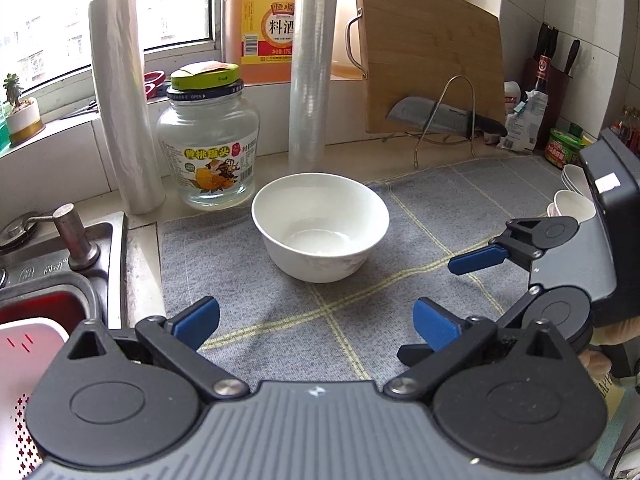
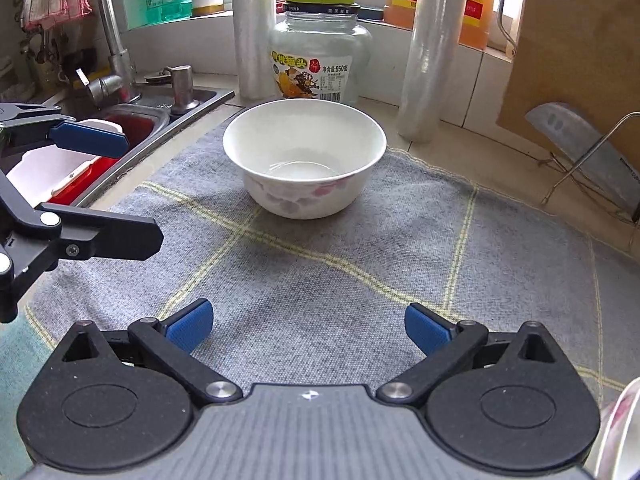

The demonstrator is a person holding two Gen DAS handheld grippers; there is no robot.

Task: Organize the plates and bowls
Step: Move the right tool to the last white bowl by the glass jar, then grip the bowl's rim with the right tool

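White porcelain bowl upright on grey mat: likely rigid, glazed-slick, chippable, so pinch the rim wall; left tool and right tool both spread wide, empty.

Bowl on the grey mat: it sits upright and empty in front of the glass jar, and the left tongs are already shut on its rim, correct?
Not quite. The white bowl does sit upright and empty on the grey mat in front of the glass jar, but the left tongs are open and short of it, touching nothing. The left wrist view shows this.
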